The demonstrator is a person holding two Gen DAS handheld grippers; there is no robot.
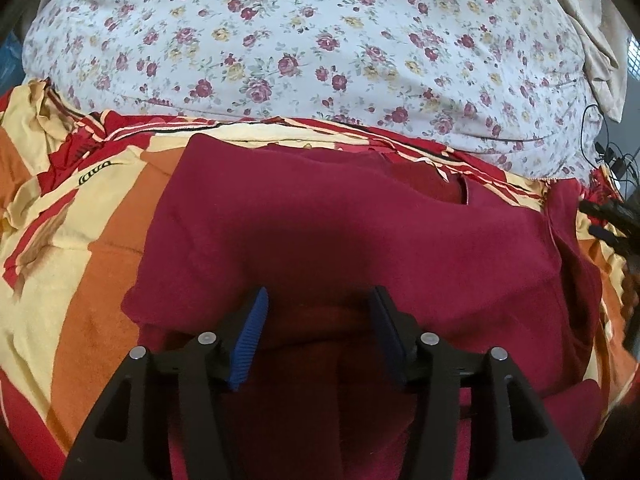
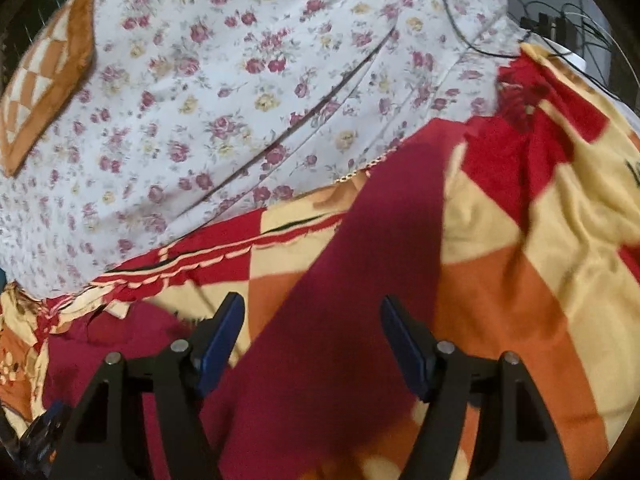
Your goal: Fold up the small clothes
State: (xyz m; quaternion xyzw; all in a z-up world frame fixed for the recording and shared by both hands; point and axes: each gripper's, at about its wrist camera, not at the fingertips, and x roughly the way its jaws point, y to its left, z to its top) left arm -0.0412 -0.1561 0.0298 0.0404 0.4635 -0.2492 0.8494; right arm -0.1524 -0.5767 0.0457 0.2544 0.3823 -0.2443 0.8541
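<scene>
A floral sheet (image 1: pixel 320 40) and patterned red-orange blanket (image 1: pixel 80 260) cover the bed.

maroon garment (image 1: pixel 360 232), rose-print white sheet (image 1: pixel 304 40)

Matt, soft maroon cloth garment (image 1: pixel 340 232); fuzzy woven blanket (image 1: pixel 80 248); smooth floral cotton sheet (image 1: pixel 280 40); matt black plastic claw (image 1: pixel 318 300), ribbed blue rubber pads (image 1: pixel 250 344).

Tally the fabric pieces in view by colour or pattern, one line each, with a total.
Maroon garment: 1
Red, orange and cream patterned blanket: 1
White floral sheet: 1
Orange checkered cloth: 1
Beige cloth: 1
Total: 5
</scene>
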